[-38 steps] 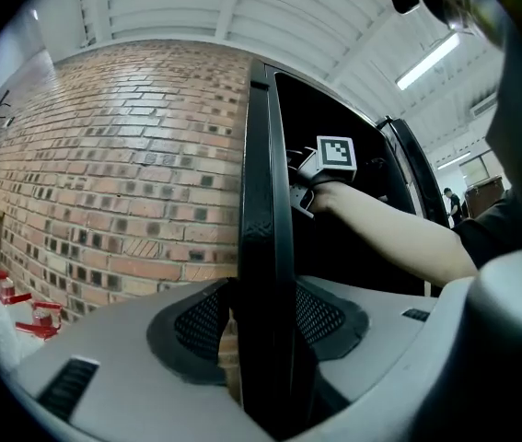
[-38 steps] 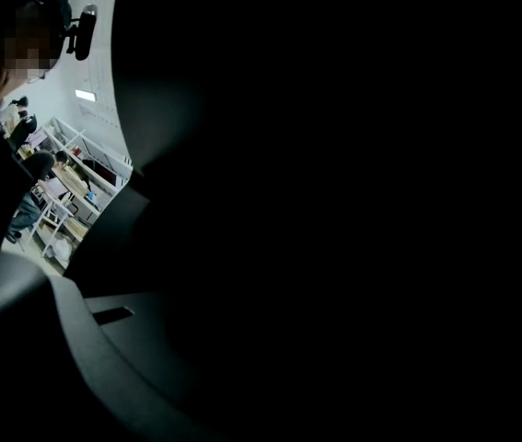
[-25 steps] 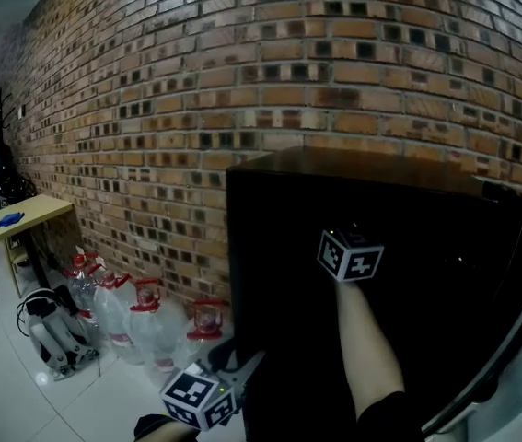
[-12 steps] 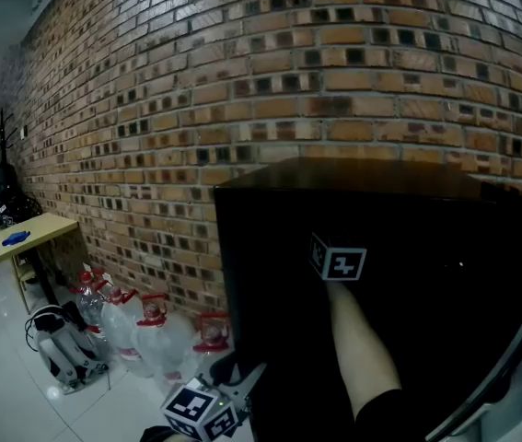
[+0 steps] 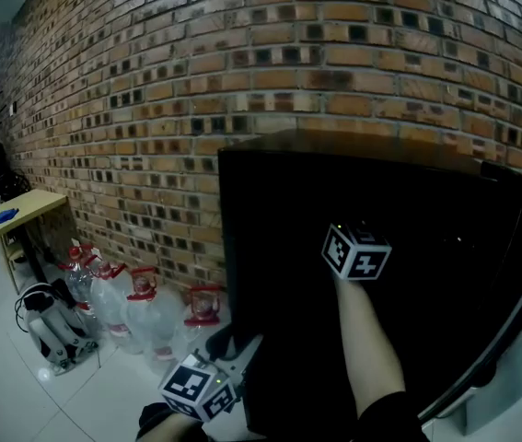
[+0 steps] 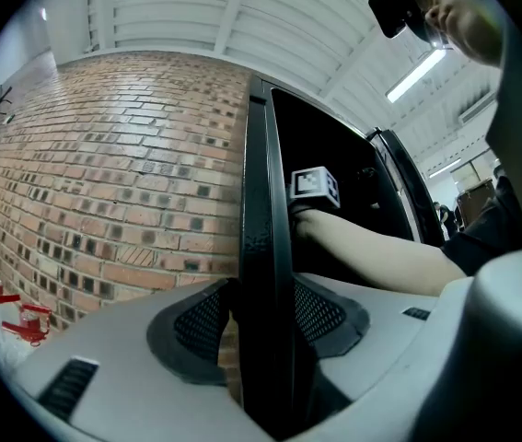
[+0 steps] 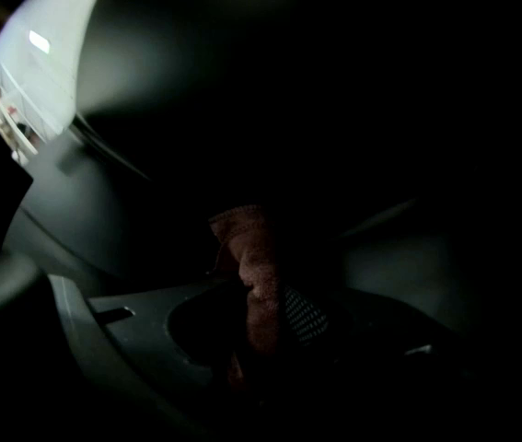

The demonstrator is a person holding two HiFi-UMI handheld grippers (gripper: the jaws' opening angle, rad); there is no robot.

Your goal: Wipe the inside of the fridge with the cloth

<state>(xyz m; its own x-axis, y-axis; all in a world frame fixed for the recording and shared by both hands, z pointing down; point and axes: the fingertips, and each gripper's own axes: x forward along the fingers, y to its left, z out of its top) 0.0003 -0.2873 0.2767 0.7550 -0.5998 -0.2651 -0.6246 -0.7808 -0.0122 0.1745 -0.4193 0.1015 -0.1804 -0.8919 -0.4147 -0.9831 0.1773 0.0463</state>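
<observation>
The black fridge (image 5: 353,150) stands open against a brick wall, its inside dark. My right arm reaches into it; only the marker cube (image 5: 355,251) shows in the head view. In the right gripper view my right gripper (image 7: 265,288) is shut on a reddish-brown cloth (image 7: 247,247), which sticks up between the jaws; they have just closed a little further on it. My left gripper (image 5: 242,353) is shut on the fridge's left front edge (image 6: 261,201), a black upright panel between its jaws (image 6: 265,311).
The fridge door (image 5: 518,376) hangs open at the right, pale inside. Several large water bottles (image 5: 127,307) with red caps and a backpack (image 5: 49,325) stand on the tiled floor left of the fridge. A small wooden table (image 5: 17,212) is farther left.
The right gripper's cube has shifted a little to the right and down inside the fridge. The left gripper stays on the fridge's edge.
</observation>
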